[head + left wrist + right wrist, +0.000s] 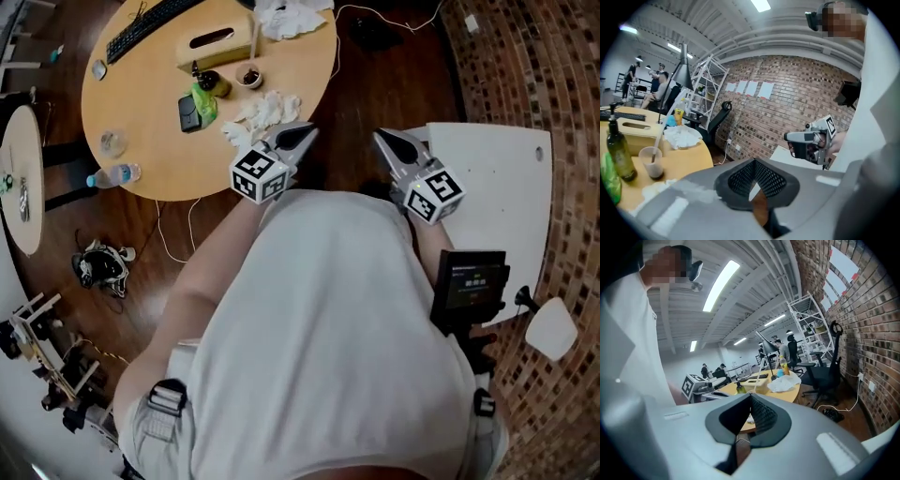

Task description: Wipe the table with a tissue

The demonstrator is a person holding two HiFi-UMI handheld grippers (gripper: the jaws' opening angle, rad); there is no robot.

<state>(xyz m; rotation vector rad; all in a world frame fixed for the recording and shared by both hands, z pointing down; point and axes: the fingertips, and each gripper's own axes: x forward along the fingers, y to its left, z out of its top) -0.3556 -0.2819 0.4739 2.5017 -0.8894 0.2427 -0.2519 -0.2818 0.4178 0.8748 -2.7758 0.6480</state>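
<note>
Left gripper and right gripper are both closed and empty, near the round table's edge. Table carries crumpled tissues, tissue box, keyboard and phone. Labels are too small to read.

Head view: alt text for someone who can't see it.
Seen from above, a person in a white shirt holds the left hand-held gripper and right hand-held gripper, both shut and empty, near a round wooden table bearing crumpled tissues.

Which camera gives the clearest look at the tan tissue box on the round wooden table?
The head view: the tan tissue box is seen from above, with its top slot plain. The left gripper view shows its side, partly behind a dark green bottle. The right gripper view shows it small and far away.
</note>
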